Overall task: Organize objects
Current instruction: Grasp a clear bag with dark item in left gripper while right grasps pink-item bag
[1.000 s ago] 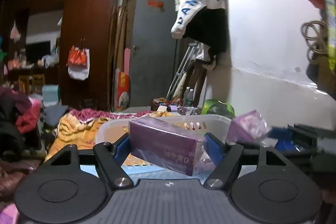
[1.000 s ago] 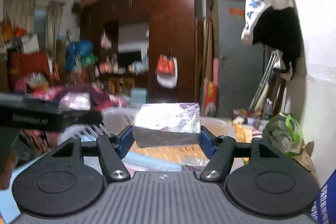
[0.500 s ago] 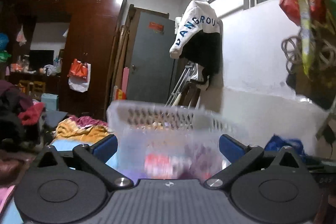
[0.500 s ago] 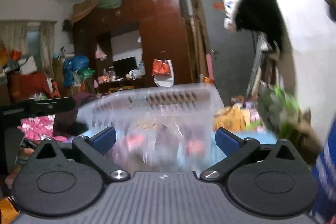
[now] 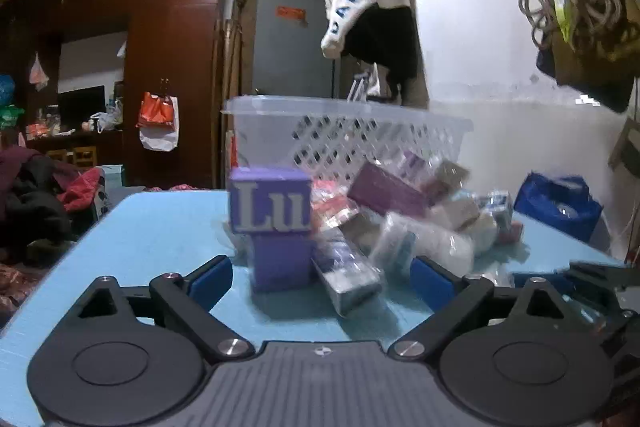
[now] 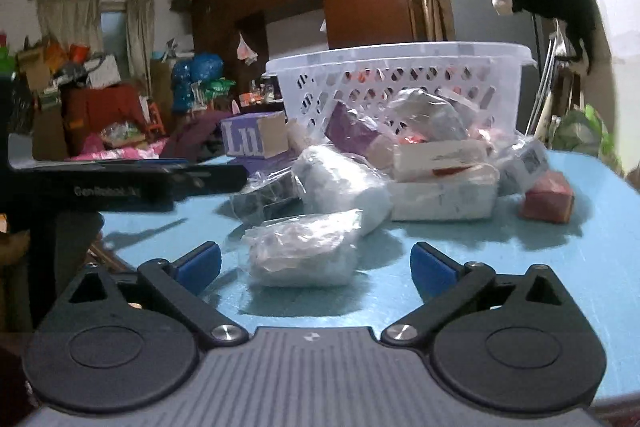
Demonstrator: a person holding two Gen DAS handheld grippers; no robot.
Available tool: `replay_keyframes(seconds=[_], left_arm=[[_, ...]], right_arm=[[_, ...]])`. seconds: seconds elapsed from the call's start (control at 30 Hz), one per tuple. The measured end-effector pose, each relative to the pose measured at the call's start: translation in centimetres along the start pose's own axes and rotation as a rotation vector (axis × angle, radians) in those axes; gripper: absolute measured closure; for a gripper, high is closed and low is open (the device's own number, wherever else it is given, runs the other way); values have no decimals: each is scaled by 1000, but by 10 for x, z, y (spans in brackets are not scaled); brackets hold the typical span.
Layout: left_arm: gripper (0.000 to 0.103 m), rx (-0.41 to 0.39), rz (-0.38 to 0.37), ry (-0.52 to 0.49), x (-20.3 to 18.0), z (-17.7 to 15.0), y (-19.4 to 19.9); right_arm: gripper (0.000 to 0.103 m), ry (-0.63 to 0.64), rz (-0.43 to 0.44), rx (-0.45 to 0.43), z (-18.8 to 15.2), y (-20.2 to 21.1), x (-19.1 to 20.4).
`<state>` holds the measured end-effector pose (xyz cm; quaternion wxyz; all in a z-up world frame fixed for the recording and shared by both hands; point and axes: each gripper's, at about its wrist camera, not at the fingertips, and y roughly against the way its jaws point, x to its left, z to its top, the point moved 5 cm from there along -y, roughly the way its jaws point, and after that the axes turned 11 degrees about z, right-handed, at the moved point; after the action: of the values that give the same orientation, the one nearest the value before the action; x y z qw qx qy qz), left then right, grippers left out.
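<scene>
A clear plastic basket [image 5: 352,135] [image 6: 400,83] stands at the back of the blue table [image 5: 160,235] [image 6: 580,267]. In front of it lies a pile of small boxes and wrapped packets. A purple box marked "Lu" [image 5: 271,201] [image 6: 254,139] rests on another purple box [image 5: 282,261]. A silver box [image 5: 348,277] lies beside them. A wrapped white packet [image 6: 304,253] lies just ahead of my right gripper [image 6: 316,267], which is open and empty. My left gripper [image 5: 322,279] is open and empty, close to the purple boxes.
A red box [image 6: 548,197] sits at the pile's right. The left gripper's black body [image 6: 120,183] shows at the left of the right wrist view. A blue bag [image 5: 556,205] lies at the table's right. Wardrobe, door and hanging clothes stand behind.
Both grippers held boxes over the basket a second ago and then opened. Both now sit low at table level with the pile of items in front of the basket.
</scene>
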<state>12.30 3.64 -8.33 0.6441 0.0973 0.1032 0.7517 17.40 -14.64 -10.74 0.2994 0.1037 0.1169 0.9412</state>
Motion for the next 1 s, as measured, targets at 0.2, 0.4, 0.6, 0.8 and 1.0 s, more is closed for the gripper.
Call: replay_keyframes(seconds=[0.2,0.4,0.6,0.8,1.0], left_arm=[[14,1,7,-28,-8,-12,1],[49,26,16,-24,-14,-17,-4],[57,69,20,-11,-16,-20,-13],[59,47,30,-2,-15,-22,-10],[59,-16,23,0,-16,-18,5]], right_arm=[[36,21,-31,-25,-3,7,6],[41,-3,-36,-34,-7,23,-2],[41,-34,-48,-64,-3,33,-16],[41,-49,-50,-63,-4,34,-22],[41,-65,-42,-64,-6,36,-26]])
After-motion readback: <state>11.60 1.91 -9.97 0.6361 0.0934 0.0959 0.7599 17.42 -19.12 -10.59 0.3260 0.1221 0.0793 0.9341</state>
